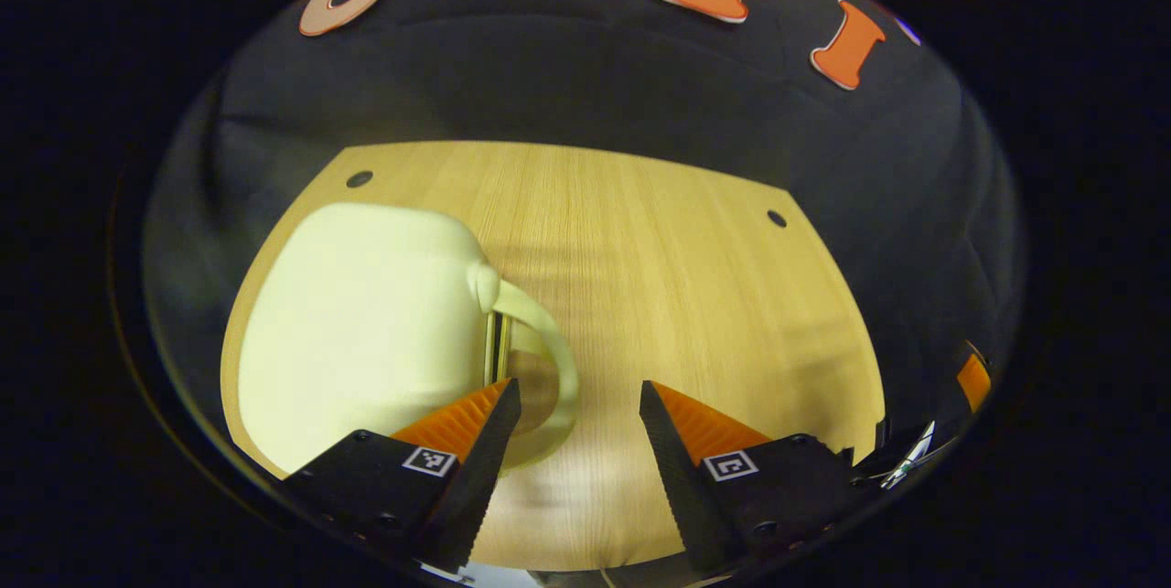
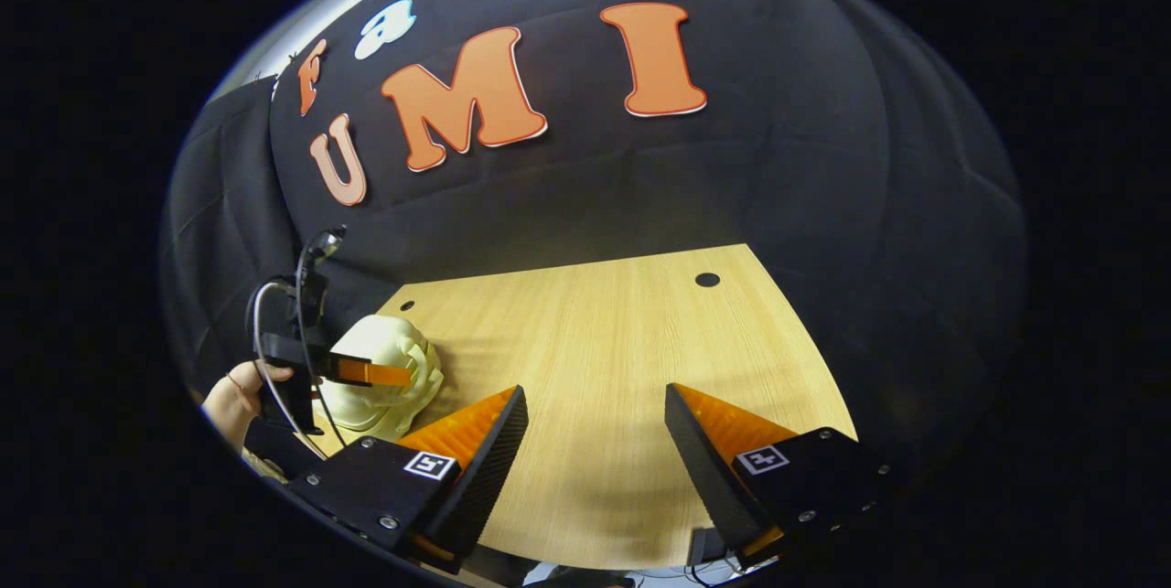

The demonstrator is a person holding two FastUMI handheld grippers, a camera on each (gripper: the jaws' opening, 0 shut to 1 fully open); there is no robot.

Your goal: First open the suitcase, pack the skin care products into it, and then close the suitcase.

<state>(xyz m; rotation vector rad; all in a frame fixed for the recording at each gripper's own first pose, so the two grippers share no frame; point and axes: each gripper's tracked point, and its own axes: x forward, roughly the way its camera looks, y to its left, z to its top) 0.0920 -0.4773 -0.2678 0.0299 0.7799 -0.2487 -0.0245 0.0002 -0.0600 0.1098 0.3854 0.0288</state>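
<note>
One suitcase (image 1: 366,332), pale cream, closed, on wooden table (image 1: 695,295), left side. One carry handle (image 1: 549,368) faces left gripper (image 1: 576,405); its left finger tip overlaps handle loop, contact unclear. Left gripper released, fingers spread, nothing grasped. Right gripper (image 2: 595,414) released too, over bare wood, well apart from suitcase. Right gripper view adds hand (image 2: 240,391) holding left gripper beside suitcase, cable looping off it. Two holes in tabletop. No readable labels.

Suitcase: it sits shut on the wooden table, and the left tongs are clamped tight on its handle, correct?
Not clamped. In the left gripper view the left tongs stand open beside the suitcase handle, gripping nothing. The suitcase does sit shut on the wooden table.
</note>
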